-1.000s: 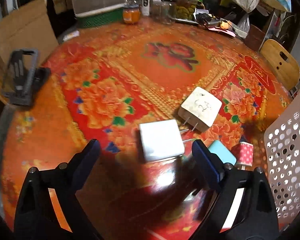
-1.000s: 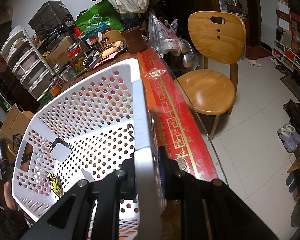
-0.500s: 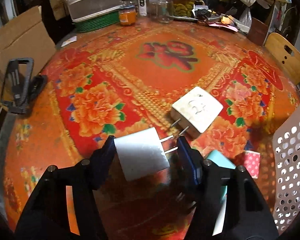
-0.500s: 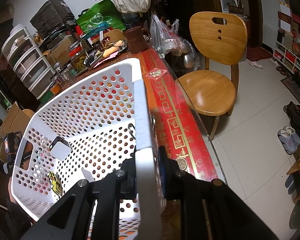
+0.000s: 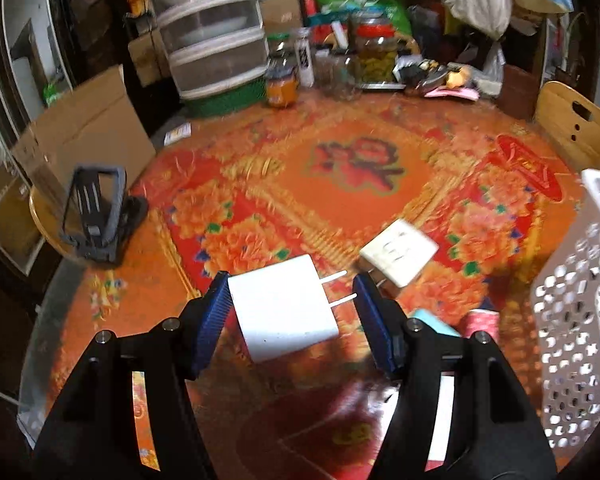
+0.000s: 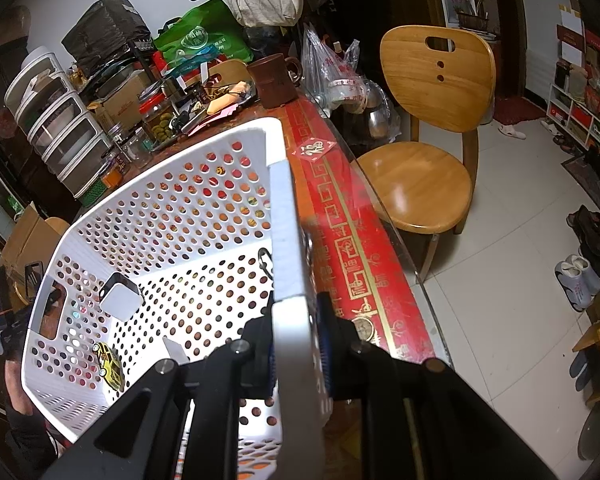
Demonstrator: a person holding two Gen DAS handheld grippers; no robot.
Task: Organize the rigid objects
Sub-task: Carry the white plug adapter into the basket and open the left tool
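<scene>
**White plug adapter held above the table, basket pinned by its rim**

The left gripper [image 5: 292, 312] is clamped on a white cube-shaped plug adapter [image 5: 282, 312], its two metal prongs pointing right toward the right-hand blue pad [image 5: 374, 326]. The adapter appears lifted off the red floral tablecloth [image 5: 352, 168], though motion blur makes the gap hard to judge. Just beyond it to the right lies a cream square wall charger [image 5: 400, 250]. Nearer, right of the gripper, sit a pale teal block [image 5: 434, 320] and a small red dotted piece [image 5: 482, 320], beside the white perforated plastic basket [image 5: 572, 304].

The right gripper [image 6: 296, 344] is closed on the basket's near rim [image 6: 286, 236]. Inside the basket lie a white square block with dark edges [image 6: 121, 300] and a small yellow toy car [image 6: 109, 364], near its left wall.
</scene>
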